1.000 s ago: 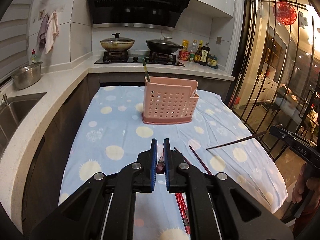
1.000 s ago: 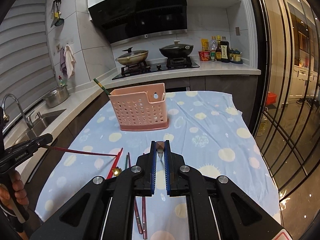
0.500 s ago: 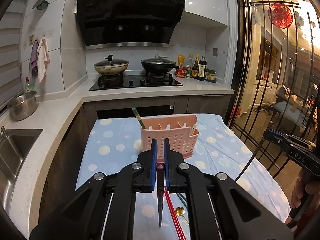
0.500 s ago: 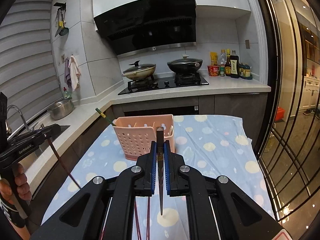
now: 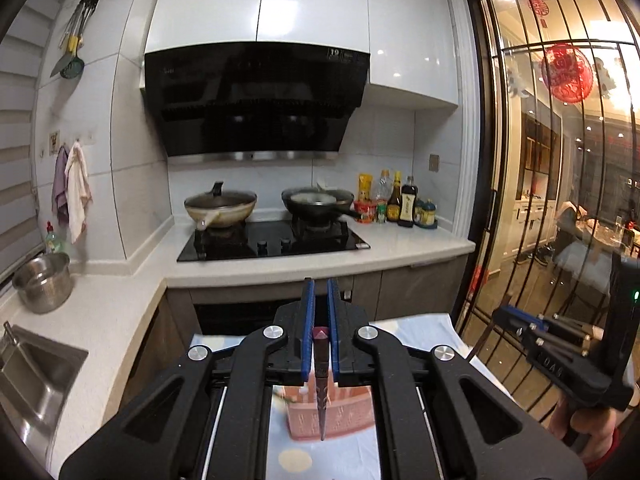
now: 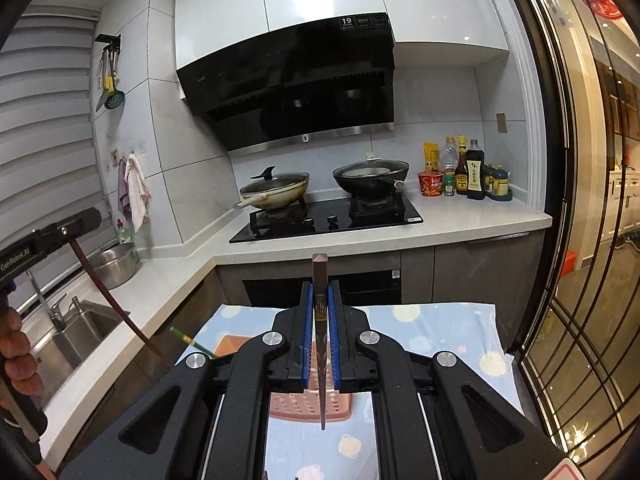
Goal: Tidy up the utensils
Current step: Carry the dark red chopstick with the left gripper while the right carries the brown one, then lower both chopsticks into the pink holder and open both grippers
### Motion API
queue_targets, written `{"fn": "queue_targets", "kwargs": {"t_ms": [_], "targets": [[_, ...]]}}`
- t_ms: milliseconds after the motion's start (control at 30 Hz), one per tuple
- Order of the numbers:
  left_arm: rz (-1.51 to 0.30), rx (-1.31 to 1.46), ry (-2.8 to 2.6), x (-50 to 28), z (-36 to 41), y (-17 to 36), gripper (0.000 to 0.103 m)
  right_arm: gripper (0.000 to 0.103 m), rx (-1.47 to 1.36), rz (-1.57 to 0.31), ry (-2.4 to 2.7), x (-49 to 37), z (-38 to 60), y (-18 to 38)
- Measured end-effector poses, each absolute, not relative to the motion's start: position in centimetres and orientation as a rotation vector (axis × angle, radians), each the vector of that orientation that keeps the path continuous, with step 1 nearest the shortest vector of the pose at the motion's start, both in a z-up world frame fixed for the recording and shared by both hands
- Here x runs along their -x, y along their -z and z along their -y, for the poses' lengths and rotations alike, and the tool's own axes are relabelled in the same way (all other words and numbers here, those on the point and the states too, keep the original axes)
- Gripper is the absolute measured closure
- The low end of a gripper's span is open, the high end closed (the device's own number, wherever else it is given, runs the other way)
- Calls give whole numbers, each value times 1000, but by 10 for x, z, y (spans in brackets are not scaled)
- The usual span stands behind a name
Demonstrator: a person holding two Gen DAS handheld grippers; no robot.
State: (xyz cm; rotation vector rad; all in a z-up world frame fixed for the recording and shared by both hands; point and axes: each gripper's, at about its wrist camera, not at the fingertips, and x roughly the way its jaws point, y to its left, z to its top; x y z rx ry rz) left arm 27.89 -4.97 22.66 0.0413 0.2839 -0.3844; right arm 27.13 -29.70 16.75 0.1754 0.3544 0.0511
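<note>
My left gripper (image 5: 319, 300) is shut on a dark chopstick (image 5: 321, 392) that hangs point down over the pink perforated utensil basket (image 5: 348, 420). My right gripper (image 6: 320, 300) is shut on another dark chopstick (image 6: 321, 344), also point down over the pink basket (image 6: 296, 404). A green-handled utensil (image 6: 188, 338) sticks out of the basket's left side. The left gripper and its chopstick (image 6: 116, 304) show at the left of the right wrist view. The right gripper (image 5: 520, 328) shows at the right of the left wrist view.
The basket stands on a table with a blue dotted cloth (image 6: 448, 328). Behind are a counter with a stove (image 5: 272, 240), two pans, sauce bottles (image 5: 400, 204), a steel pot (image 5: 42, 282) and a sink (image 5: 28, 376). Glass doors (image 5: 560, 200) are at the right.
Both grippers have risen and tilted up with their chopsticks. The chopsticks now hang over the basket, and the loose chopsticks on the cloth have dropped out of view.
</note>
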Motion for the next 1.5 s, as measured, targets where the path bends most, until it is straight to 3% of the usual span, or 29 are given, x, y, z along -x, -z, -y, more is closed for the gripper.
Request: {"fn": "queue_targets", "kwargs": {"t_ms": [367, 900, 967, 1033, 1100, 1500], "targets": [[-302, -105, 341, -355, 81, -234, 97, 96, -186, -346, -31, -345, 299, -174], [-418, -100, 337, -383, 73, -173, 95, 96, -171, -493, -42, -383, 287, -106], [-434, -96, 334, -381, 71, -167, 90, 89, -162, -488, -36, -380, 285, -105], [-434, -94, 319, -377, 68, -164, 64, 81, -152, -477, -25, -375, 285, -105], [-421, -90, 293, -371, 63, -161, 50, 75, -154, -470, -21, -369, 287, -106], [-418, -64, 284, -312, 35, -145, 26, 68, -163, -482, -31, -300, 289, -97]]}}
